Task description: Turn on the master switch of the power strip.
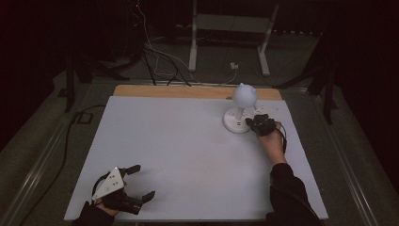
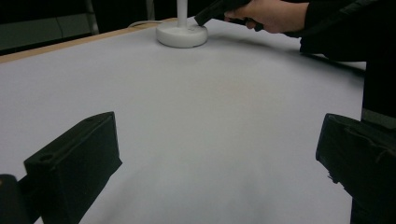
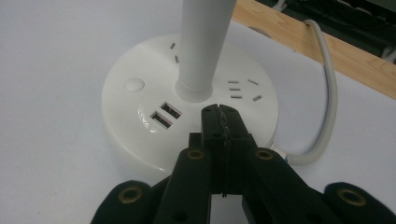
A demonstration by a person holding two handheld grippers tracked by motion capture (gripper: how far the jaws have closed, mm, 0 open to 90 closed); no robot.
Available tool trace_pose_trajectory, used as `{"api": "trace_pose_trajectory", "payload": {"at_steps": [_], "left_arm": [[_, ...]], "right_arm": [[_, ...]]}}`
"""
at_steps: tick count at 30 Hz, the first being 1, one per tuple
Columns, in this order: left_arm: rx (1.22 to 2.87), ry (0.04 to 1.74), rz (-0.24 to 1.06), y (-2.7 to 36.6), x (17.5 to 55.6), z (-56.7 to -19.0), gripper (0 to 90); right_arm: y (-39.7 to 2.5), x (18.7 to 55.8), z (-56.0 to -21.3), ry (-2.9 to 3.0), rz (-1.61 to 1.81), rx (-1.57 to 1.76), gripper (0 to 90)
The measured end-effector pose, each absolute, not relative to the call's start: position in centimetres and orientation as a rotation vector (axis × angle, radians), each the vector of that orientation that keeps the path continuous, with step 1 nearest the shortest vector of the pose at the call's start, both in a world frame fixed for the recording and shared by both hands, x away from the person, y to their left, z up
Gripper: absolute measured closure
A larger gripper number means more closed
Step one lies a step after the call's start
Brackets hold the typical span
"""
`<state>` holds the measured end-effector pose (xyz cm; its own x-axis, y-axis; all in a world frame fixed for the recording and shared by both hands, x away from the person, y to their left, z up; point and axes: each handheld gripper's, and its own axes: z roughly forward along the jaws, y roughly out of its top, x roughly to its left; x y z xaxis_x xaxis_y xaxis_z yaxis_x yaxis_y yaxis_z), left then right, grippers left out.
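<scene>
We see a small white desk lamp with a round flat base, a slim upright stem and a rounded shade point(image 1: 243, 101) standing at the far right of the pale, white-covered worktop point(image 1: 188, 150), near its bare wooden back edge point(image 1: 188, 92). Our right claw point(image 1: 256, 124), held in the right hand point(image 1: 272, 139) at the end of a dark sleeve point(image 1: 287, 193), sits at the near right side of the lamp's base. In the right gripper view its jaws are pressed together with nothing between them, their tips over the top of the round white base point(image 3: 140, 135) just in front of the stem point(image 3: 203, 46); we cannot tell whether the tips touch it. On that base we make out a round button point(image 3: 134, 85), two USB ports point(image 3: 164, 115) side by side and several sets of socket slots point(image 3: 243, 89). A white cable point(image 3: 327, 93) leaves the right side of the base and curves away across the wooden edge. Our left claw point(image 1: 141, 181) rests well apart from the lamp, at the near left corner of the worktop, with its grey three-cornered plate point(image 1: 109, 182) on top. Its jaws stand wide apart and hold nothing, with bare worktop between them in the left gripper view, where the lamp's base and the right hand also show far off.
</scene>
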<state>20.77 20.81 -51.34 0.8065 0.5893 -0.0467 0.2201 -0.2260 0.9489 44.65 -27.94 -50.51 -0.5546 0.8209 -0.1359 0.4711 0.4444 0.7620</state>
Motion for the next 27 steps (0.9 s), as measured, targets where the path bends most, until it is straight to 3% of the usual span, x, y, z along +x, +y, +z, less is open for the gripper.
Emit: {"api": "trace_pose_trajectory", "payload": {"at_steps": [27], "left_arm": [[1.806,0.618,0.379,20.69,20.83,-51.41,0.2]], "right_arm": [[-27.70,44.45,-50.88,2.180,0.935,1.102,90.0]]}}
